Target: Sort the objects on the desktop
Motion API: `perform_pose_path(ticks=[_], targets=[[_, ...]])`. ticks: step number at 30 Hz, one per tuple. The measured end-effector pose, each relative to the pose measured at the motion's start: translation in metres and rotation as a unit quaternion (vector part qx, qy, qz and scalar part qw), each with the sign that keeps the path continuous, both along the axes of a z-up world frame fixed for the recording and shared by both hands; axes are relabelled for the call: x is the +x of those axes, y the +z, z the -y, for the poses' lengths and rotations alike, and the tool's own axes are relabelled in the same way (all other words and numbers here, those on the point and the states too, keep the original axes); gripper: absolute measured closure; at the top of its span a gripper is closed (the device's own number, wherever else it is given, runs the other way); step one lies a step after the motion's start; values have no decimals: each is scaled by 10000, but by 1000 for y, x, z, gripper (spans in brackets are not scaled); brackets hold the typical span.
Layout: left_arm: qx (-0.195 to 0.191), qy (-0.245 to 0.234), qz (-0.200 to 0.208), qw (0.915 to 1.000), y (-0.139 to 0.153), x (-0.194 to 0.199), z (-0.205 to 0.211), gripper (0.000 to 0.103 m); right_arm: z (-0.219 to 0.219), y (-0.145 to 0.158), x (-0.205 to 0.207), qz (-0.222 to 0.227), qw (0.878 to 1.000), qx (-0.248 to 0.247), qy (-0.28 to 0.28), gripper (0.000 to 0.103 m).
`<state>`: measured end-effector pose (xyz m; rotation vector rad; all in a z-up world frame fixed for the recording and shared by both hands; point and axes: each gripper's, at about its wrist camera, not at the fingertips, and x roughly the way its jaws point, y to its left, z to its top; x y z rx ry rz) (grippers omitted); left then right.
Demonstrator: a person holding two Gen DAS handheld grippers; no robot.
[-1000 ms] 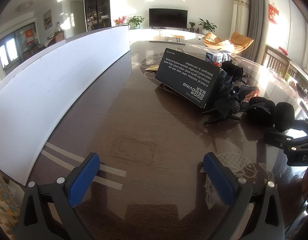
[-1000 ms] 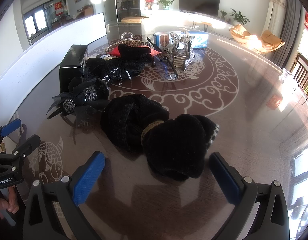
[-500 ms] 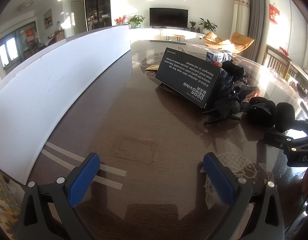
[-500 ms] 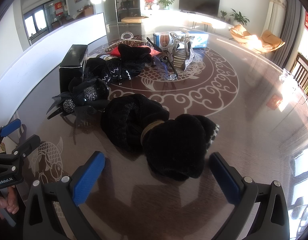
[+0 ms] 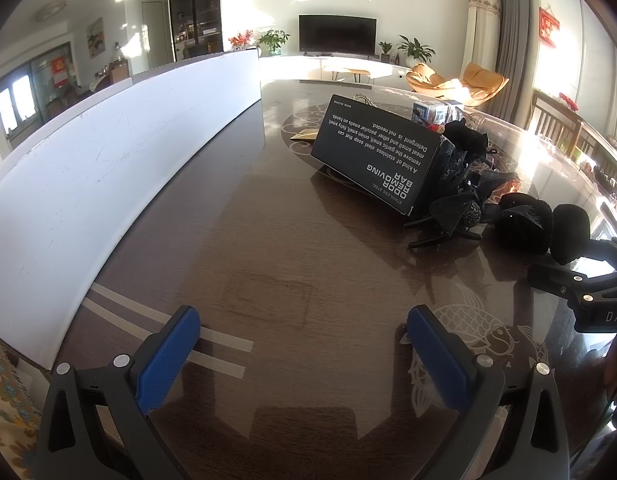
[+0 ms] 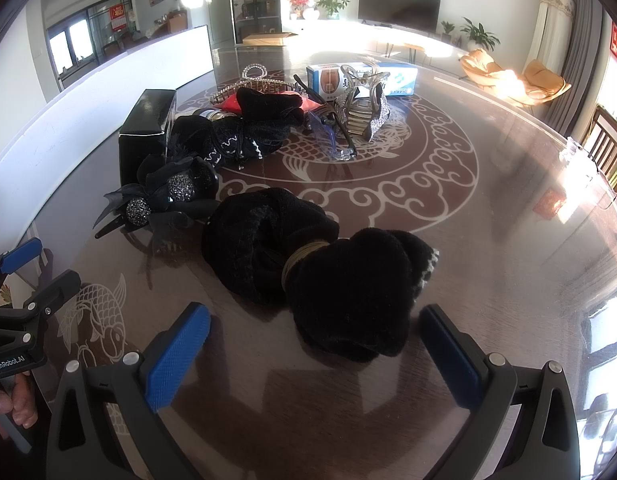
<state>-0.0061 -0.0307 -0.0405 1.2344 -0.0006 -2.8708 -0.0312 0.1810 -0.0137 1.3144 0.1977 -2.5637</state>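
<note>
Scrunchies (image 6: 320, 276) lay just ahead between the right gripper's (image 6: 314, 340) spread, empty fingers; sorting seemed unstarted, needing a forward reach. Left gripper (image 5: 304, 344) gaped empty.

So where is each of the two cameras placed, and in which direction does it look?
Left wrist: on the left gripper, low over the table, facing the white board and black soap box; the right gripper's fingers show at right.
Right wrist: on the right gripper, facing the black scrunchies; the left gripper and the person's fingers show at left.
Shared: soap box, scrunchies, beaded black hair clip, television.
</note>
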Motion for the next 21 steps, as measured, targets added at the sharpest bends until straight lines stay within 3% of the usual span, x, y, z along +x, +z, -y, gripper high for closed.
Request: perform_pose_path(ticks=[6, 13, 21], targets=[[61, -188, 221, 9996, 0, -1, 1, 0, 0, 0, 0, -1, 10000, 0, 0, 0], [669, -61, 105, 9977, 4, -4, 18, 0, 0, 0, 0, 0, 10000, 0, 0, 0], [435, -196, 60, 9988, -1, -7, -1, 0, 0, 0, 0, 1, 10000, 2, 1, 0]])
